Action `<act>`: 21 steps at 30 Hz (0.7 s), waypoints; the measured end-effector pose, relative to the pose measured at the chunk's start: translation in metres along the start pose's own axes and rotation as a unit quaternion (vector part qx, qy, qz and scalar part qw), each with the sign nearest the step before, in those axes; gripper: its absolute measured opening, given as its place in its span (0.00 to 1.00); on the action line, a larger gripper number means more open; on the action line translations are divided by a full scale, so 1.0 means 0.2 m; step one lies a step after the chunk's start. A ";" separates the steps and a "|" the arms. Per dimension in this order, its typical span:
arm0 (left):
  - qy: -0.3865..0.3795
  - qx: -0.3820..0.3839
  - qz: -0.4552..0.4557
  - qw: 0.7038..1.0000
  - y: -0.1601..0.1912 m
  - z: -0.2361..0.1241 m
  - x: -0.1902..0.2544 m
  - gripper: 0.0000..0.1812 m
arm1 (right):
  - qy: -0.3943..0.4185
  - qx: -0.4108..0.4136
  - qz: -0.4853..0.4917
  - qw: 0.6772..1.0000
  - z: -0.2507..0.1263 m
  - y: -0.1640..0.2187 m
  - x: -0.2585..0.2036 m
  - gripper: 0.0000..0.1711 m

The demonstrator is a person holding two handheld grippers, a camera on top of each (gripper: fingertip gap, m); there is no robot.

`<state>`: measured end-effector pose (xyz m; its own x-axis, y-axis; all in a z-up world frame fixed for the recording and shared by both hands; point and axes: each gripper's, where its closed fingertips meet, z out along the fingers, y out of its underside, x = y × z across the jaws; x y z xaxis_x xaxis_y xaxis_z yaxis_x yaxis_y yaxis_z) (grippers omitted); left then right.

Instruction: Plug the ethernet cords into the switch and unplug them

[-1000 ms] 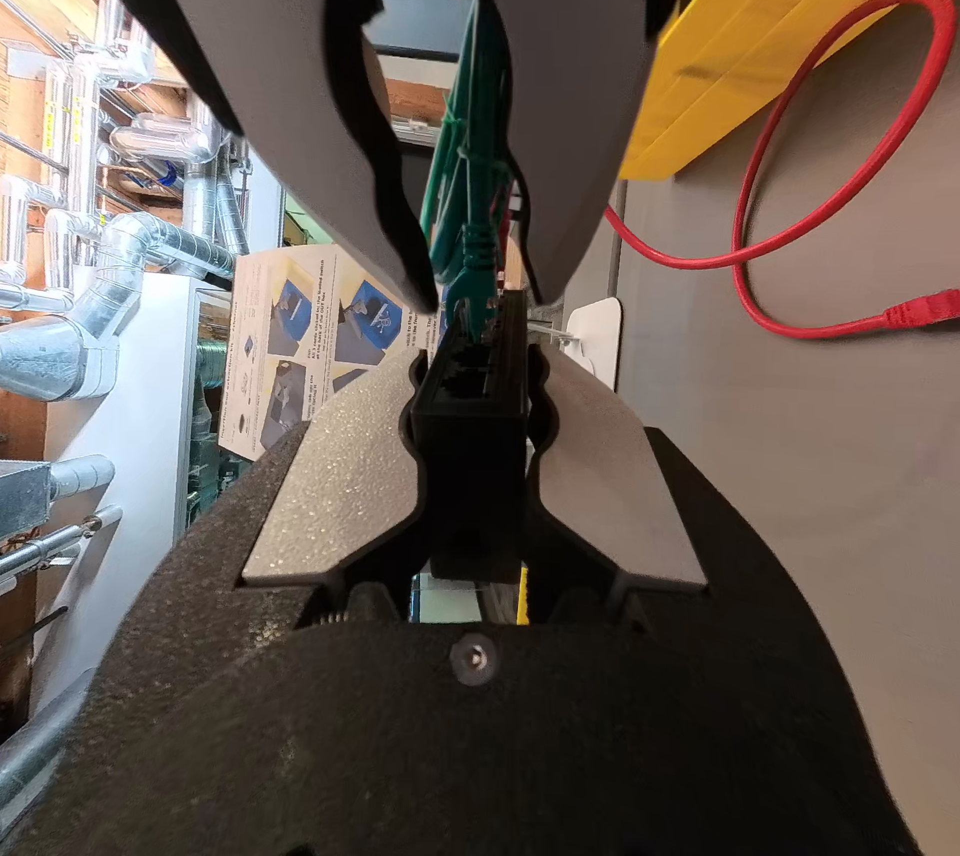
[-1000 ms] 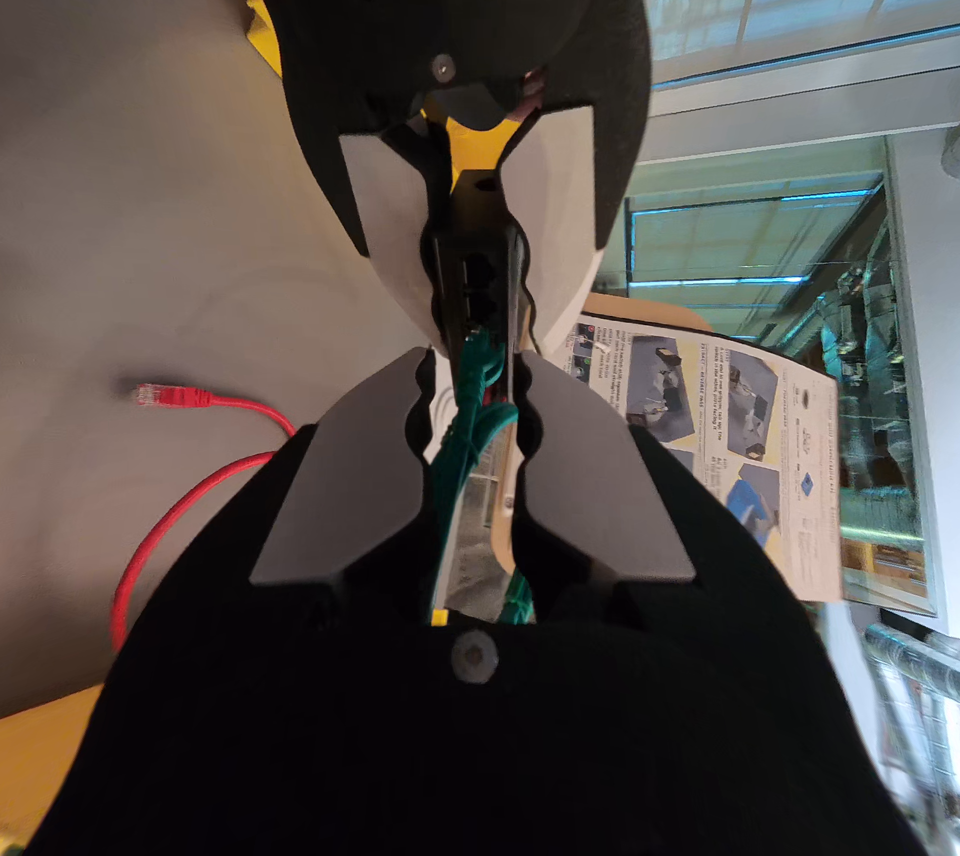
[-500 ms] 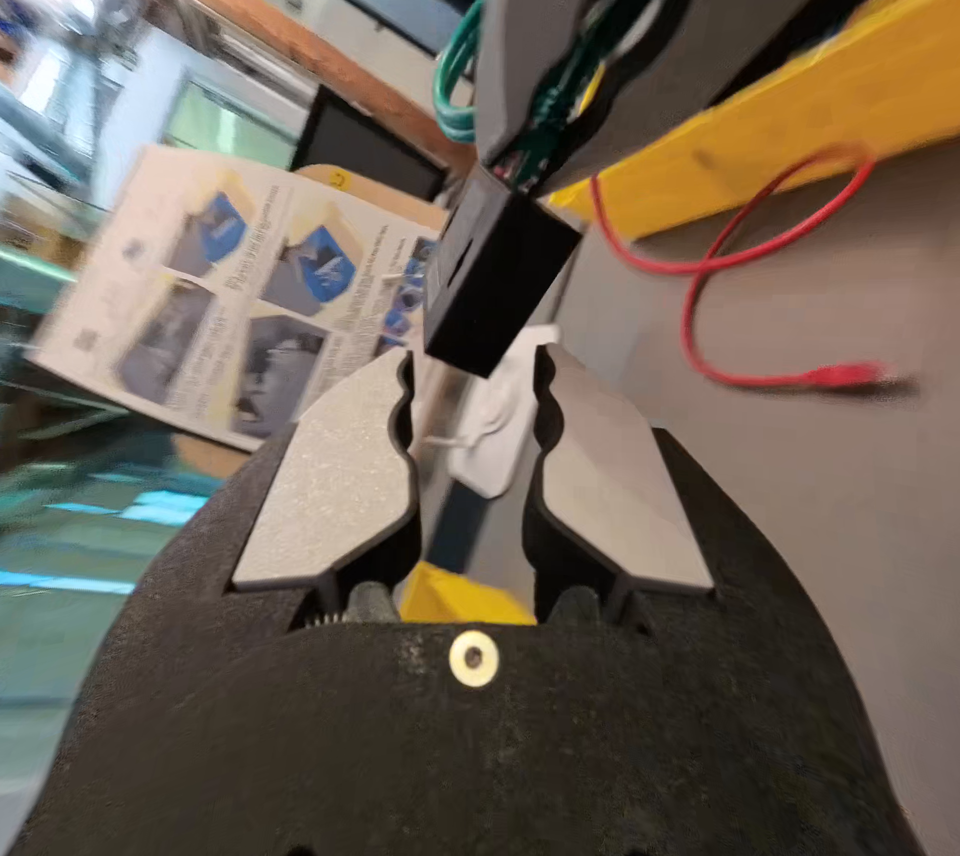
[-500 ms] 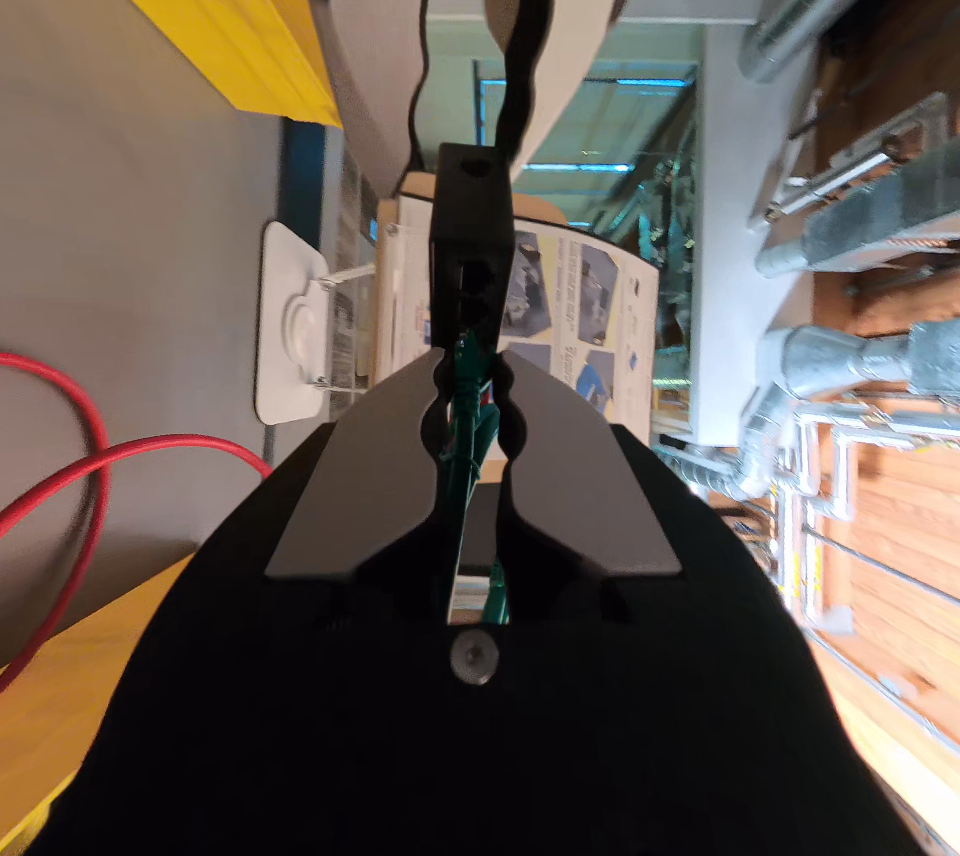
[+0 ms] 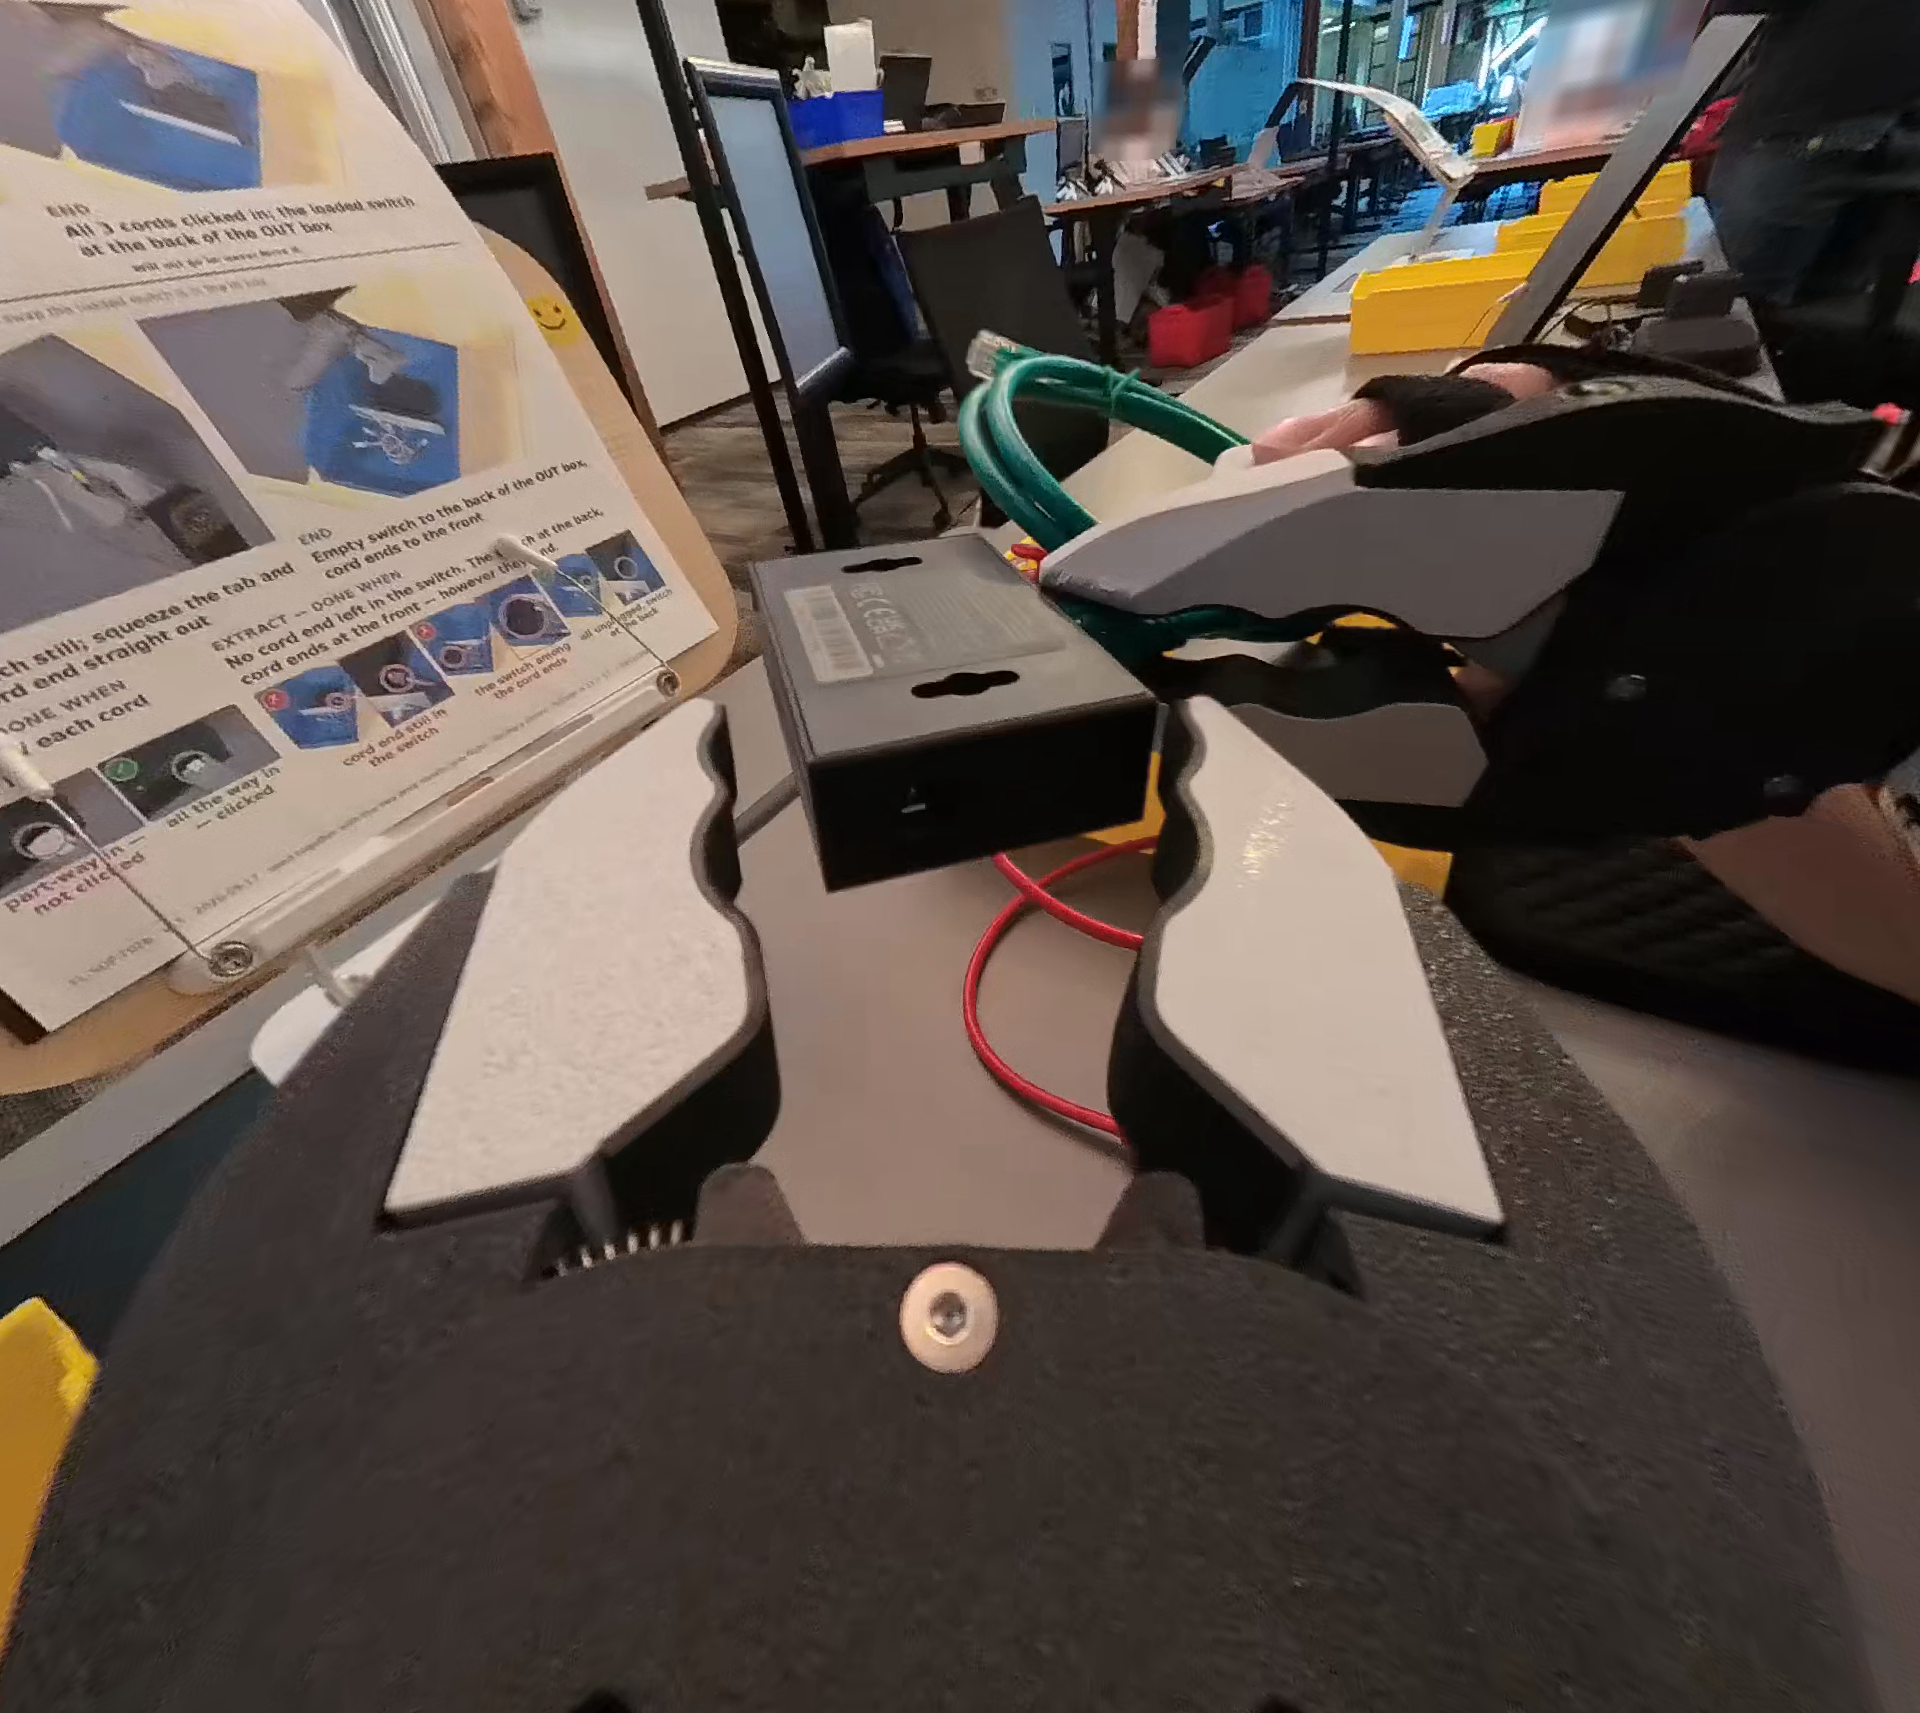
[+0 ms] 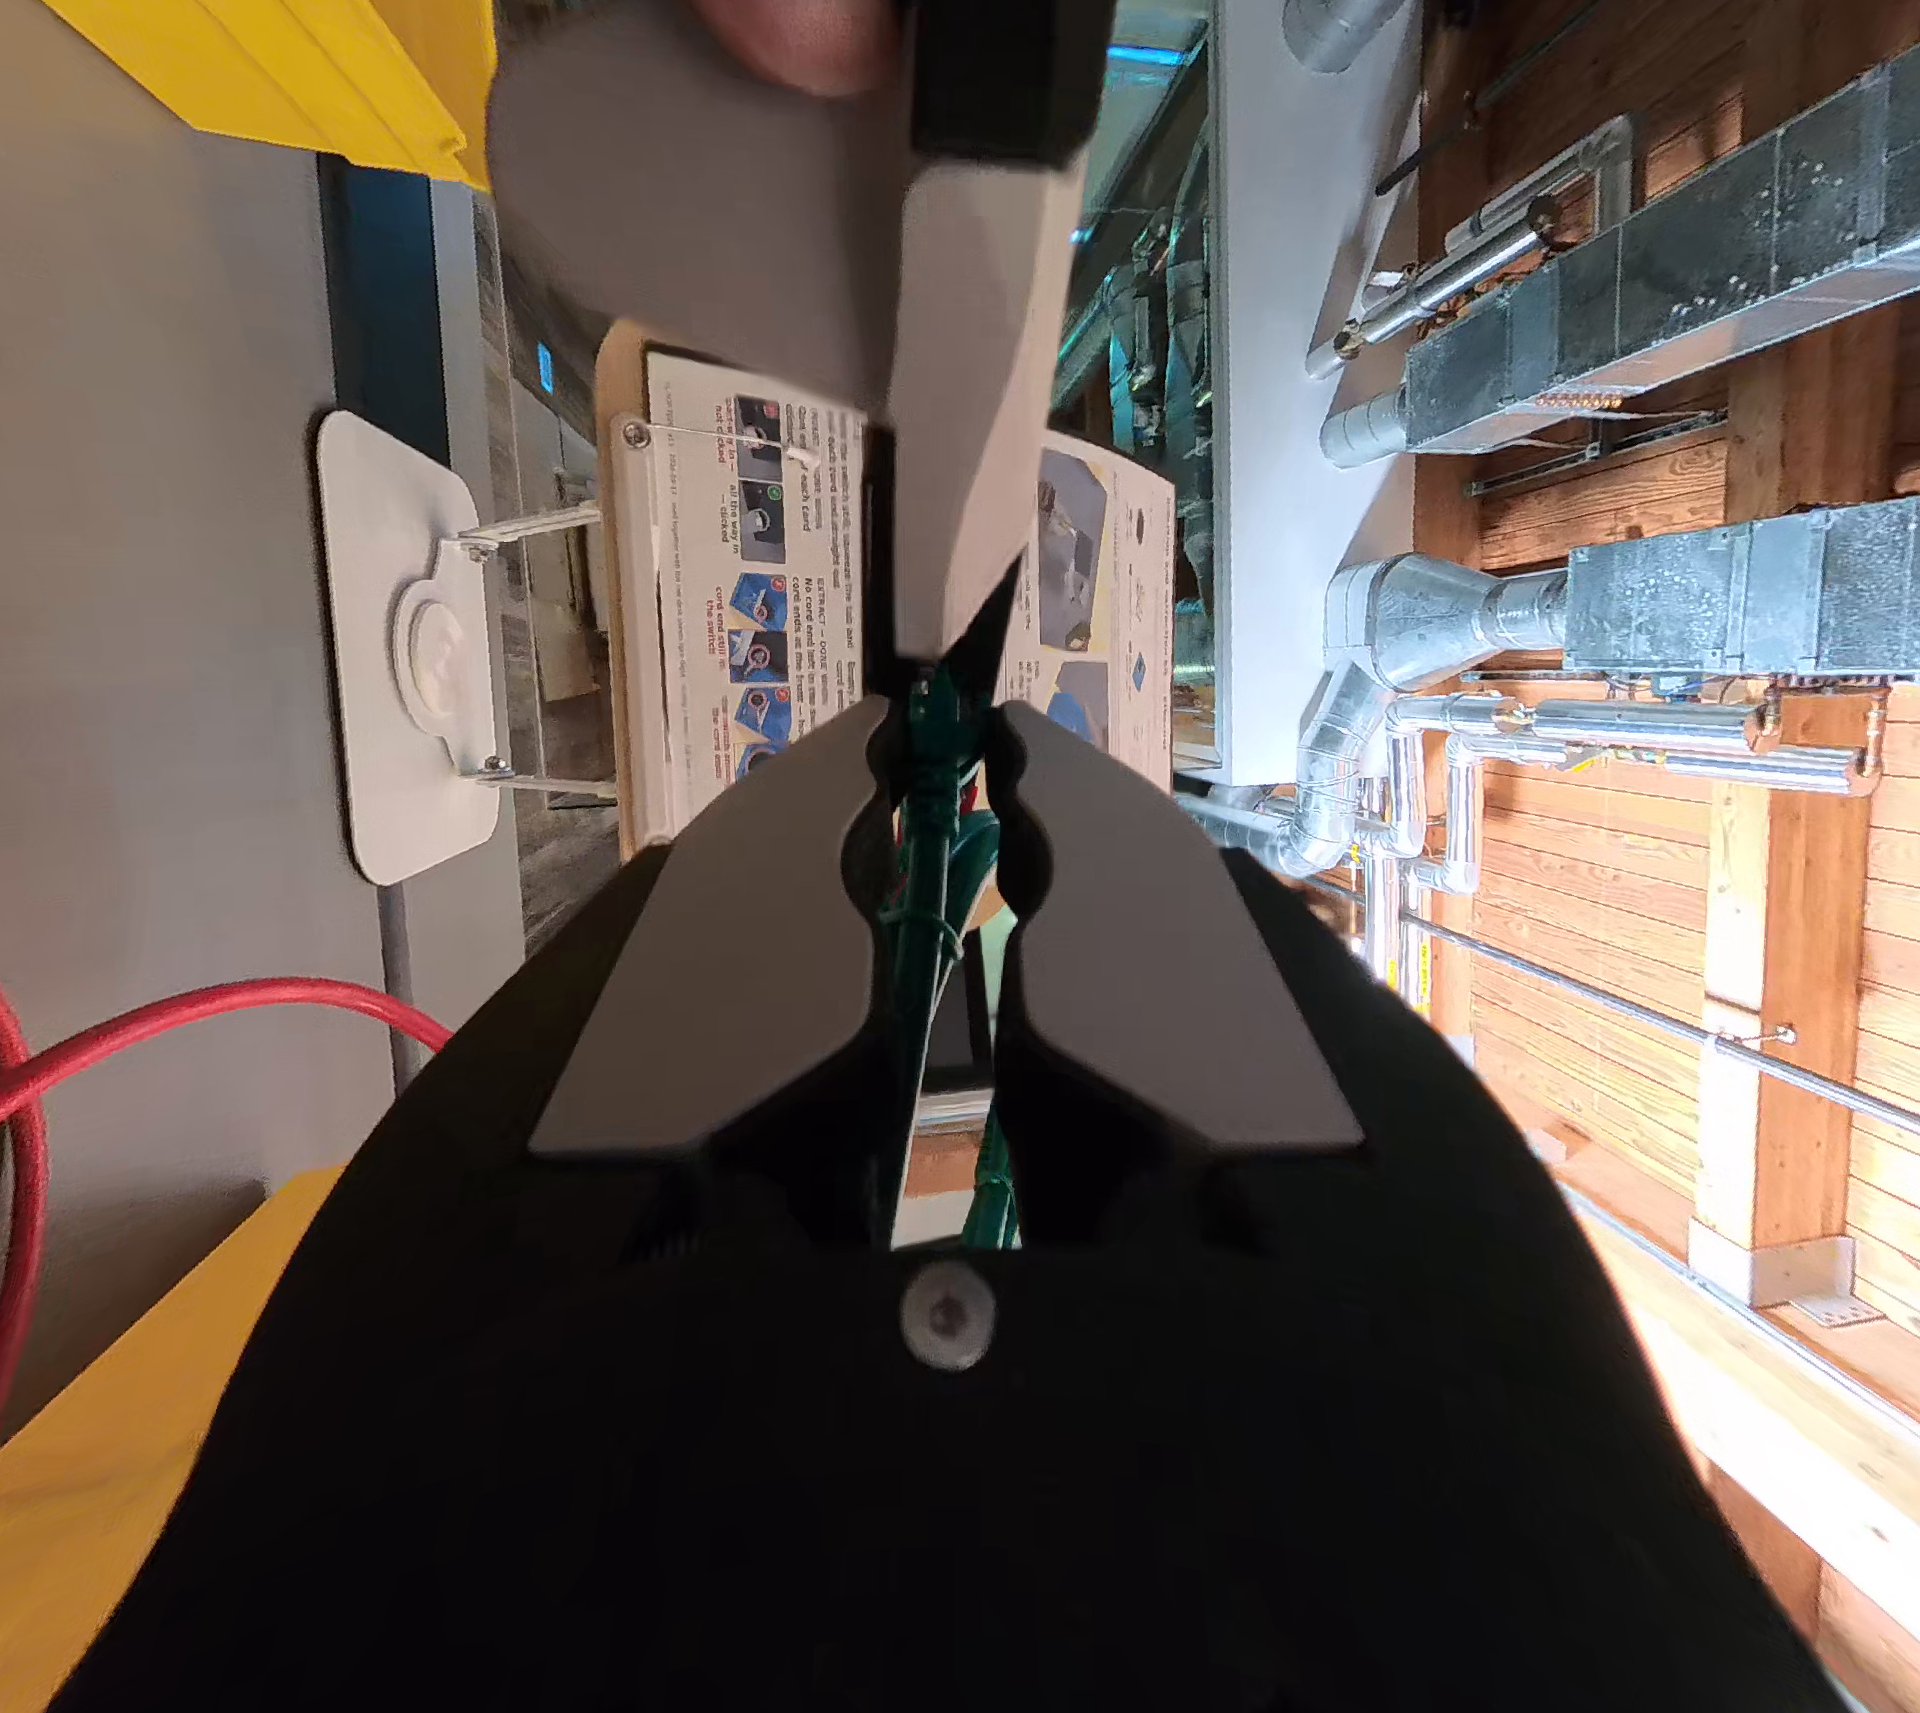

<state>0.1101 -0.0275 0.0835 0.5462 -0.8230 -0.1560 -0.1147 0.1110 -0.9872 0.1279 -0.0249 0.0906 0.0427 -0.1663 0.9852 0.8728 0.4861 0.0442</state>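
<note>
The black switch (image 5: 935,676) hangs in the air above the grey table (image 5: 1662,1196). The green cord (image 5: 1039,427) runs into its far right side. My right gripper (image 5: 1101,624) comes in from the right and is shut on that cord close to the switch. In the right wrist view the right gripper (image 6: 943,713) pinches the green cord (image 6: 930,790), and only a thin black edge of the switch (image 6: 881,562) shows. My left gripper (image 5: 945,723) is open, with the switch's near end between its fingertips and not clamped. A red cord (image 5: 997,988) lies loose on the table.
An instruction board (image 5: 312,520) on a white stand base (image 6: 405,655) stands at the table's left edge. Yellow bins (image 6: 260,1) lie along the table side, and one corner of a yellow bin (image 5: 31,1455) shows at the lower left. A person's hand (image 5: 1766,884) holds the right gripper. Less than 4 cm separates the two grippers' tips.
My left gripper, shut on the switch a second ago, has let go, opened and swung round. The switch now hangs from the green cord in the right gripper.
</note>
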 end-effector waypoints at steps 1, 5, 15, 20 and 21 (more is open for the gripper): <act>-0.002 -0.004 -0.002 1.000 0.01 0.01 0.00 0.45 | 0.001 0.006 -0.003 1.000 0.00 -0.02 0.00 0.09; 0.004 -0.001 -0.001 1.000 0.04 0.02 0.00 0.40 | 0.003 0.002 -0.023 1.000 0.01 -0.05 -0.03 0.09; -0.021 0.030 0.017 0.999 0.00 0.01 -0.01 0.39 | 0.003 0.046 0.012 0.999 0.00 -0.07 -0.02 0.10; -0.031 0.035 0.047 0.998 -0.02 -0.01 0.01 0.39 | 0.010 0.080 0.047 0.996 -0.02 -0.09 0.01 0.10; -0.035 0.037 0.054 0.997 -0.03 -0.01 0.01 0.39 | 0.006 0.079 0.063 0.995 -0.02 -0.09 0.01 0.10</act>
<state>0.1099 -0.0307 0.0897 0.5911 -0.7629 -0.2618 -0.1161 0.2407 -0.9636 0.1145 -0.0370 0.0914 0.1526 -0.1054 0.9826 0.7735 0.6317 -0.0524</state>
